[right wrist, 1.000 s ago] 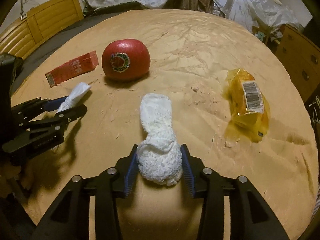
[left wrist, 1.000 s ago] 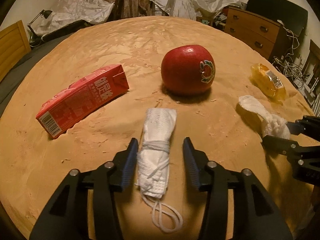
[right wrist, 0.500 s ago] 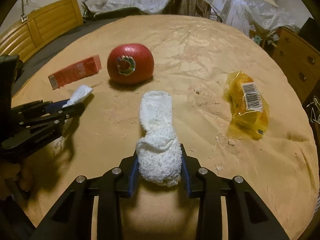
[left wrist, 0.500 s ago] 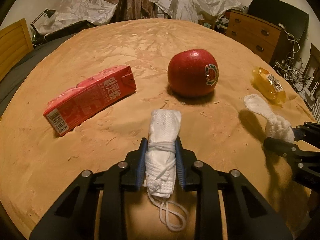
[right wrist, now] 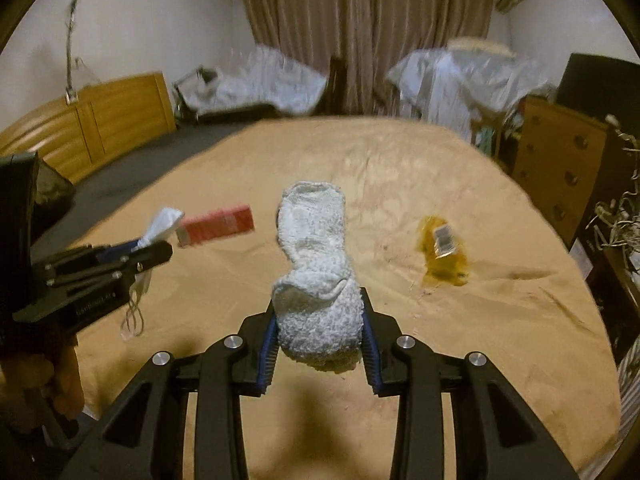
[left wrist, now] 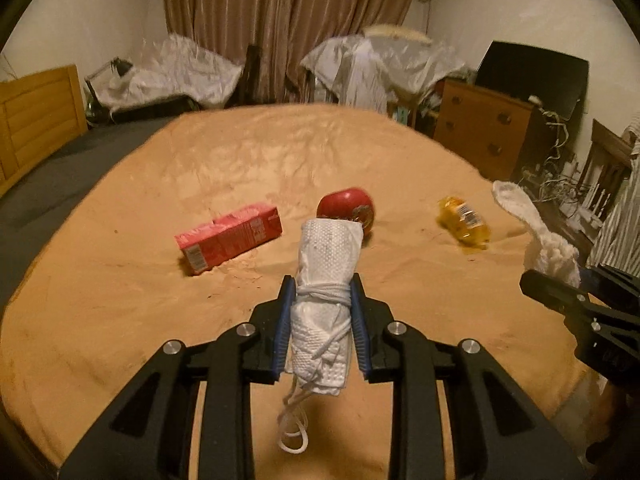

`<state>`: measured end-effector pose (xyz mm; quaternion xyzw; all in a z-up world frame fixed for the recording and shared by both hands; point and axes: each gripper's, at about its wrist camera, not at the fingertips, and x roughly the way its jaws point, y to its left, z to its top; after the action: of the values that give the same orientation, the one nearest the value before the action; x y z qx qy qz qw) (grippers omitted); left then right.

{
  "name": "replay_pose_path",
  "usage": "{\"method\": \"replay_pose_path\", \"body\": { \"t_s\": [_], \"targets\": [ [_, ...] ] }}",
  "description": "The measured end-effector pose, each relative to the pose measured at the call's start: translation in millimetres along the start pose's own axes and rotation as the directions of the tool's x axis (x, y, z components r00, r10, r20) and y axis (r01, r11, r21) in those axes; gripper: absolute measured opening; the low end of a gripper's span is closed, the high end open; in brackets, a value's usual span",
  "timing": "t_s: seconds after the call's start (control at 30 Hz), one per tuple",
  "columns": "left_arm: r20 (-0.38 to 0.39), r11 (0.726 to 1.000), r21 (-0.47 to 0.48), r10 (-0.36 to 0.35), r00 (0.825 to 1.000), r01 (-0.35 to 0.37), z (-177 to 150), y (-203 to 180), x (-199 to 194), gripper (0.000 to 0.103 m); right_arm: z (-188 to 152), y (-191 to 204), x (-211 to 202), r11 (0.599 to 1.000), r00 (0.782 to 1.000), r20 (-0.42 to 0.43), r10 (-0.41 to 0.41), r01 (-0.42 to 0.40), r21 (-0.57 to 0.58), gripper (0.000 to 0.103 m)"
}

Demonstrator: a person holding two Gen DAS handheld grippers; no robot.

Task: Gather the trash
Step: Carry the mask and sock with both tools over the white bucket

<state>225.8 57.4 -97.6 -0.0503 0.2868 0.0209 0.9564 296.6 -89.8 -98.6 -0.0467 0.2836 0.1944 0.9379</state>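
Tan cloth covered the round bench (left wrist: 120,300), carrying a red carton (left wrist: 228,242), a red apple (left wrist: 346,208) and a yellow wrapper (left wrist: 464,224). Both trash items hung clear above it. Left gripper (left wrist: 322,320) had just closed its fingers on the rolled face mask (left wrist: 326,280) (ear loops dangling below). Right gripper (right wrist: 320,332), its fingers also just closed, squeezed the balled white sock (right wrist: 316,280). Risk, as judged: the sock's floppy upper end could work loose from a soft grip; dangling loops could snag.
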Motion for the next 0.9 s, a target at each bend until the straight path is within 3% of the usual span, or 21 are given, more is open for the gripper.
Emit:
{"method": "replay_pose_path", "body": {
  "t_s": [0.2,0.37,0.6,0.9],
  "targets": [
    [0.121,0.999,0.004,0.032,0.992,-0.032,0,-17,-52,0.026,-10,17,-76,0.999,0.989,0.145,-0.037,0.035,0.013,0.036],
    [0.181,1.0,0.004,0.029,0.983,-0.03,-2,-31,-78,0.026,-20,25,-121,0.997,0.973,0.219,-0.069,0.061,0.044,0.036],
    [0.214,0.999,0.034,0.017,0.977,-0.025,-4,-44,-93,0.026,-26,30,-157,0.996,0.963,0.256,-0.089,0.08,0.045,0.036],
    [0.217,0.999,0.044,0.011,0.976,-0.022,-8,-48,-98,0.026,-28,32,-164,0.996,0.964,0.252,-0.087,0.079,0.042,0.036]
  ]
}}
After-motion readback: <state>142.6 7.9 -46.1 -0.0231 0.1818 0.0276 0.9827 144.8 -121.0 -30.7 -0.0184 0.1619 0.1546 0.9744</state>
